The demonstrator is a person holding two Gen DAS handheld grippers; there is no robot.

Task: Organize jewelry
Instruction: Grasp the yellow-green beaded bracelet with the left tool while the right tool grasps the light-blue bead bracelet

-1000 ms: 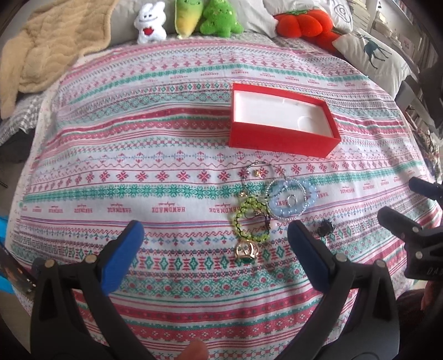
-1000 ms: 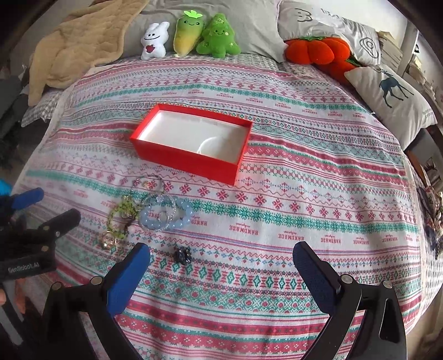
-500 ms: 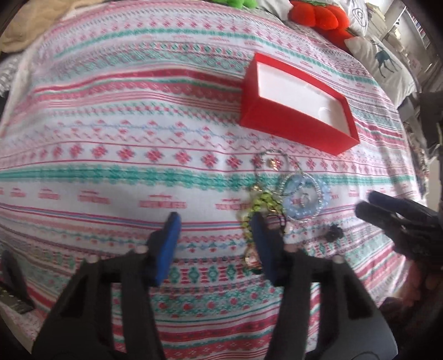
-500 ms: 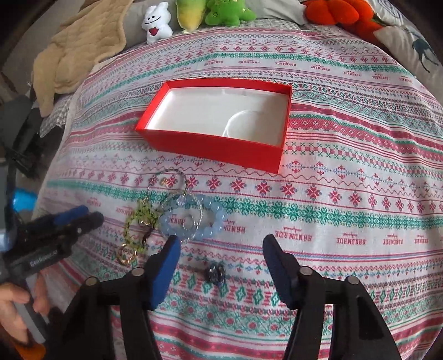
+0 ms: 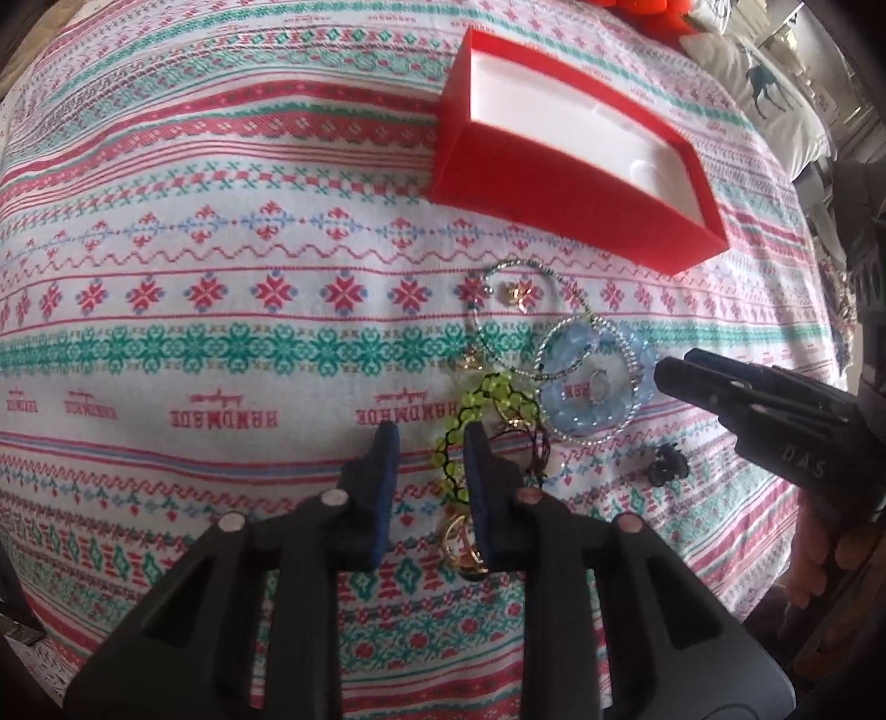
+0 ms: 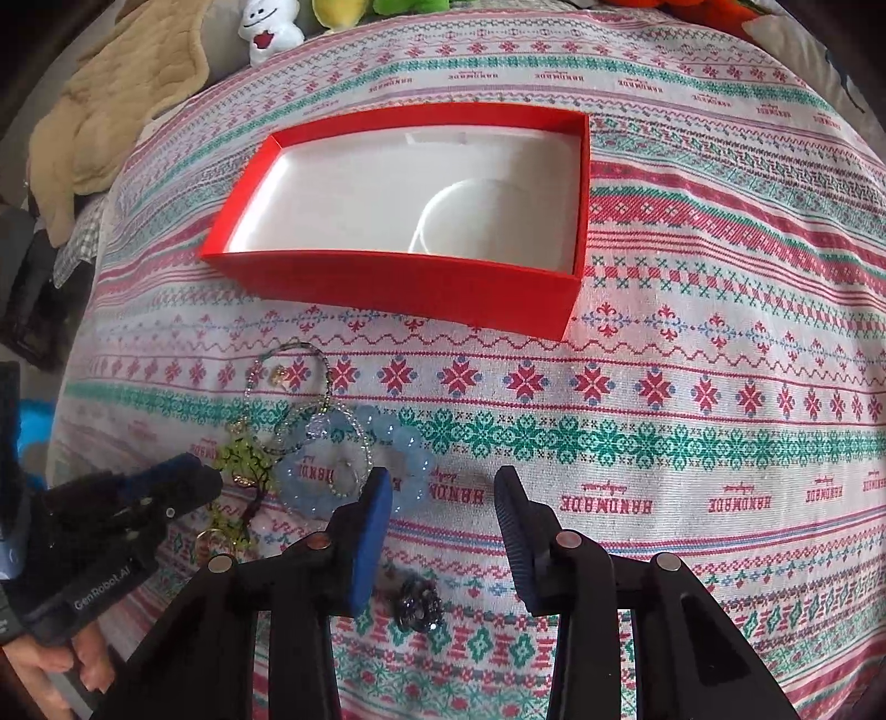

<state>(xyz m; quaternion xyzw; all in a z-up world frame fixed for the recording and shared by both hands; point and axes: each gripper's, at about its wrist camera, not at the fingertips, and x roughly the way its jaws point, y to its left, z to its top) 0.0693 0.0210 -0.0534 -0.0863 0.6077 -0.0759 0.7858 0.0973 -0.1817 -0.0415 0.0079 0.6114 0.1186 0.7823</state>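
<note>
A red box (image 5: 559, 160) with a white inside lies open and holds nothing on the patterned bedspread; it also shows in the right wrist view (image 6: 410, 288). In front of it lies a heap of jewelry: a green bead bracelet (image 5: 487, 410), a blue bead bracelet (image 5: 587, 387), a thin silver chain (image 5: 515, 299), a gold ring (image 5: 462, 548) and a small dark piece (image 5: 667, 465). My left gripper (image 5: 429, 437) is narrowly open, its fingers either side of the green bracelet's edge. My right gripper (image 6: 440, 487) is partly open, low over the spread beside the blue bracelet (image 6: 360, 465), the dark piece (image 6: 418, 603) between its fingers.
A beige blanket (image 6: 111, 94) and a white plush toy (image 6: 271, 27) lie at the head of the bed. Pillows (image 5: 775, 99) sit at the far right. The bedspread (image 6: 692, 443) stretches to the right of the jewelry.
Both grippers have come down and forward to the jewelry heap and narrowed their jaws. The left one now straddles the green bracelet; the right one has reached the blue bracelet and dark piece.
</note>
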